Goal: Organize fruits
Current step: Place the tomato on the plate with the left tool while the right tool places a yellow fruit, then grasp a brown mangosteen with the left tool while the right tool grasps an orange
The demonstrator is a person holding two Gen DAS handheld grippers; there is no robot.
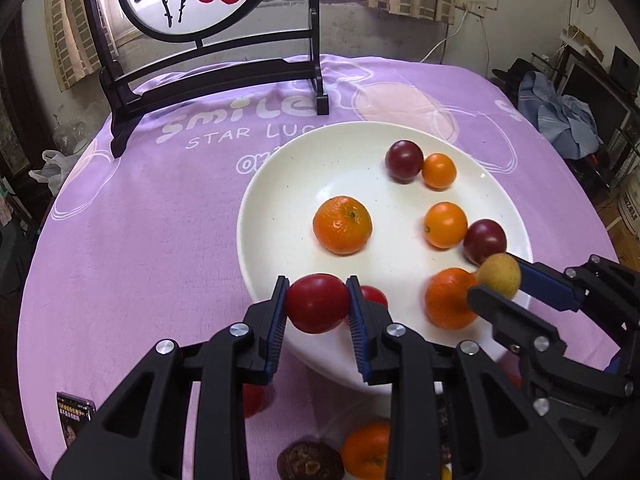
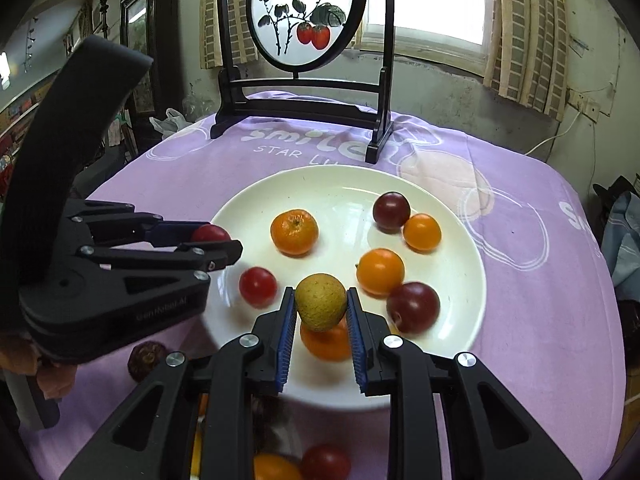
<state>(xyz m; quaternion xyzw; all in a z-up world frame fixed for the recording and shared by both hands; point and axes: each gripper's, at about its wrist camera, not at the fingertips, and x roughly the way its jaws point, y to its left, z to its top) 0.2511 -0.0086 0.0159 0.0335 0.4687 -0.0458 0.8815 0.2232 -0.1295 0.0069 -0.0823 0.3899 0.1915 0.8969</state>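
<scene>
Both grippers are loaded over the near rim of the white plate point(image 1: 280, 184); the left gripper point(image 1: 317, 302) pinches a red tomato point(image 1: 317, 303) between its blue pads, just above the plate's near-left edge, and the right gripper point(image 2: 321, 303) squeezes a yellow-green fruit point(image 2: 321, 301) directly above an orange point(image 2: 326, 342) lying near the front rim; that orange sits right under the held fruit, so the spot below is taken; on the plate itself, a mandarin point(image 2: 294, 232) rests near the centre, a small red tomato point(image 2: 258, 286) lies front-left beside the left gripper's tip, and to the right two dark plums point(image 2: 391, 211) point(image 2: 413, 307) and two smooth orange fruits point(image 2: 421, 232) point(image 2: 380, 271) crowd together, each plum touching an orange neighbour; off the plate, on the purple cloth point(image 1: 140, 240), a brown wrinkled fruit point(image 2: 147, 358) lies near the front-left rim, with more orange and red fruit low in the frame behind the fingers, partly hidden; at the far side of the table stands a black-framed round screen point(image 2: 306, 12) painted with persimmons, well apart from the plate
</scene>
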